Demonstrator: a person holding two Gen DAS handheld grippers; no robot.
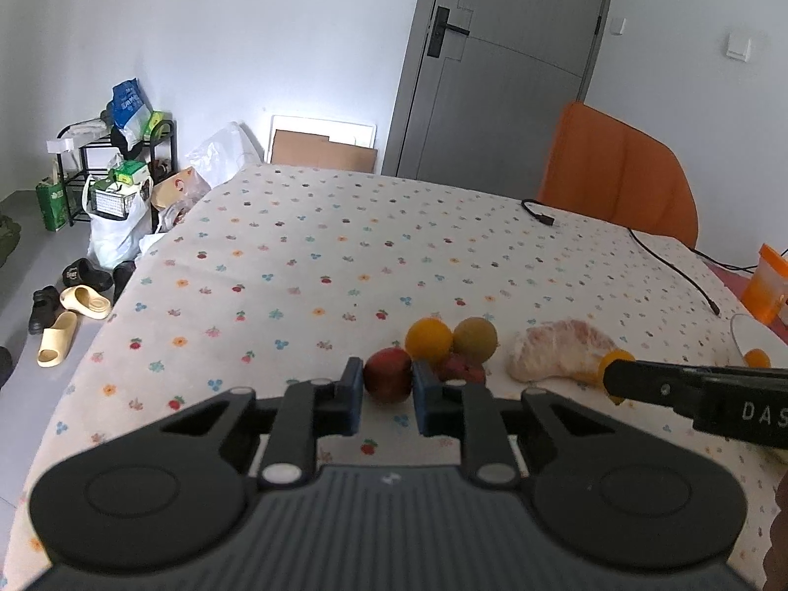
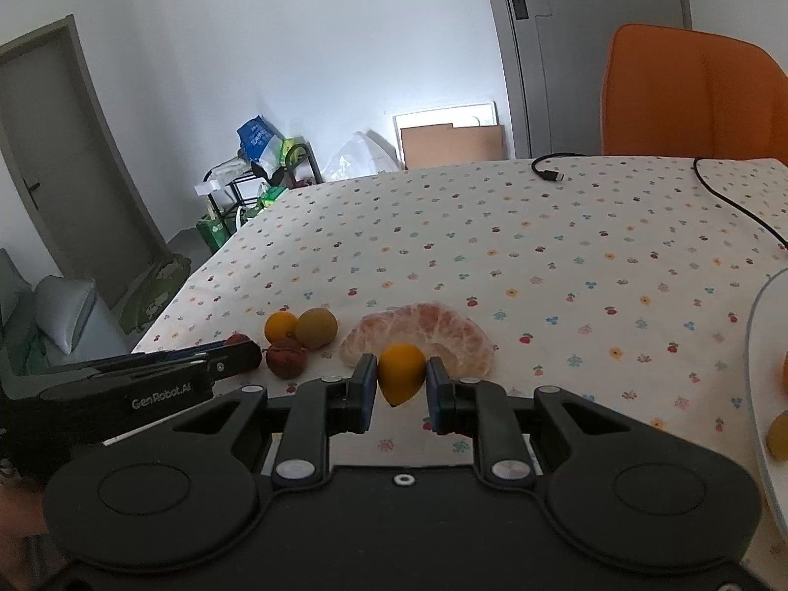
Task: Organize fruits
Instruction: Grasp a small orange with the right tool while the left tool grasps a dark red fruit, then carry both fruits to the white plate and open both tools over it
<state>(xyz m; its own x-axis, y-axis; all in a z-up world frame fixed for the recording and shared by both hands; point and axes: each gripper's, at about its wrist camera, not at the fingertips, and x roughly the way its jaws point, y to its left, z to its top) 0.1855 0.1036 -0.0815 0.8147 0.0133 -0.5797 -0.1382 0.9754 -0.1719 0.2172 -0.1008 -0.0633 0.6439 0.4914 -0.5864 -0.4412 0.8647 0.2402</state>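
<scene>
Now my left gripper [image 1: 387, 385] clamps the red fruit [image 1: 388, 378] on the worktop [image 1: 320, 256] and my right gripper [image 2: 401, 378] clamps a yellow fruit [image 2: 401, 372] near the plate [image 2: 761, 344]; both round, either could squirt free

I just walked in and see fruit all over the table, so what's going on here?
A person is sorting fruit with a handheld gripper in each hand. The left gripper is shut on a dark red fruit beside the small pile on the tablecloth. The right gripper is shut on a small yellow fruit, in front of the peeled pomelo wedge. A white plate at the right already holds some fruit.
</scene>
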